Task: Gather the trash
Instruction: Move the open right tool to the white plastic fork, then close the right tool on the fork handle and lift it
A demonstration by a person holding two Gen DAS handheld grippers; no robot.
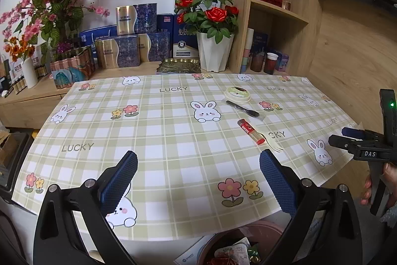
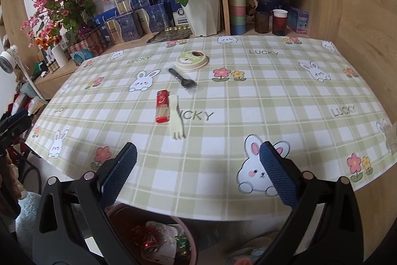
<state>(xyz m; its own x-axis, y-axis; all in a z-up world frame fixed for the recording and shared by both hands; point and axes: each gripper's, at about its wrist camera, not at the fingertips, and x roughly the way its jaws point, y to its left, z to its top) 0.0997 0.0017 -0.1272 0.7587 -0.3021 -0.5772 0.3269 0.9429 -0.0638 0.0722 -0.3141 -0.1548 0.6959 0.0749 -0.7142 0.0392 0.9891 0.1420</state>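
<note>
Both grippers empty over the checked tablecloth [image 2: 248, 96], jaws wide.
Left gripper [image 1: 198, 180] and right gripper [image 2: 198, 173] spread apart; red cylindrical wrapper [image 2: 161, 106], cream plastic fork [image 2: 175, 119] at right's 12 o'clock. Approach low, straddle wrapper crosswise.

Red packet [image 2: 162, 109] beside cream fork [image 2: 175, 120] — black fork [image 2: 182, 79], round lid [image 2: 192, 60] beyond.

Soft even daylight, sharp focus, bowed fisheye edges

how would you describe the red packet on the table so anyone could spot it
On the checked bunny tablecloth, find the "LUCKY" print nearest the middle. Left of it lies the red packet, alongside a cream plastic fork; it is the only red item there.
</note>
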